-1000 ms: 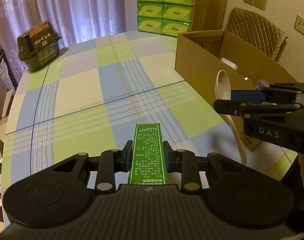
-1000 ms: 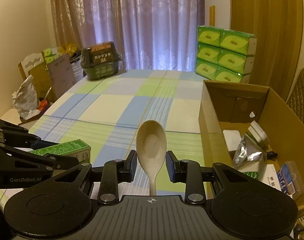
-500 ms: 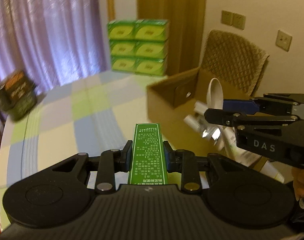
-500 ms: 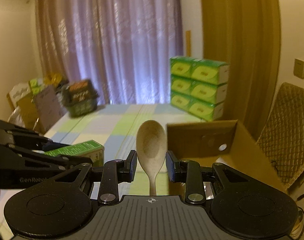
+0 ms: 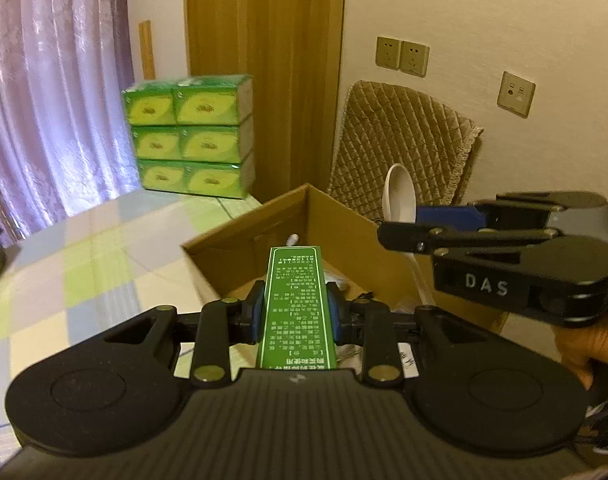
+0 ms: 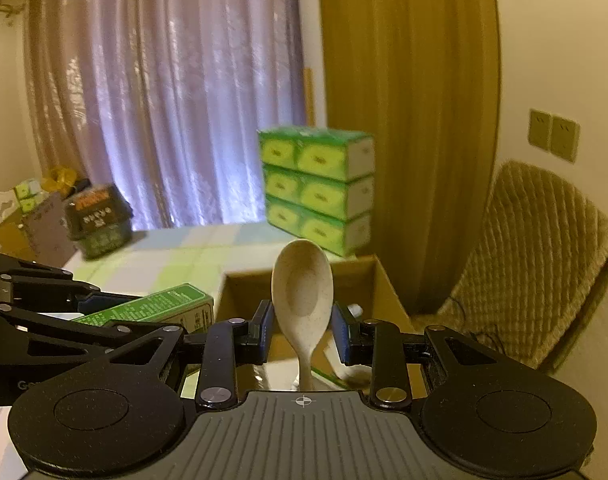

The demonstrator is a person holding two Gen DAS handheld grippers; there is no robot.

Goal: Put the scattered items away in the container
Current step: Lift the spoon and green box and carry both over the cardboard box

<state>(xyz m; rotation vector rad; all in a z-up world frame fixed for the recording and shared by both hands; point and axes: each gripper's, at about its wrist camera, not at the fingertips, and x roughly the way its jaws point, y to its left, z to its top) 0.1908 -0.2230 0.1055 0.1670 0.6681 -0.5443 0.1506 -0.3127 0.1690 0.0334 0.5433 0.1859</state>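
Observation:
My left gripper [image 5: 295,312] is shut on a long green box [image 5: 297,304] with white print, held lengthwise over the near corner of the open cardboard box [image 5: 243,248]. My right gripper [image 6: 302,326] is shut on a beige spoon [image 6: 302,292], bowl upright, above the same cardboard box [image 6: 384,288]. From the left wrist view the right gripper [image 5: 400,228] is at the right, with the spoon [image 5: 400,196] standing up from it. From the right wrist view the left gripper [image 6: 103,312] and green box [image 6: 155,306] sit at the left. Little of the carton's contents shows.
The checked tablecloth [image 5: 83,256] covers the table left of the carton. Stacked green tissue packs [image 5: 187,136] stand at the table's far edge. A dark basket [image 6: 97,224] sits far left. A quilted chair [image 5: 404,140] stands behind the carton. A hand [image 5: 584,348] holds the right gripper.
Both grippers have swung right and risen, from over the tablecloth to over the cardboard box. Each keeps its hold, left on the green box, right on the spoon.

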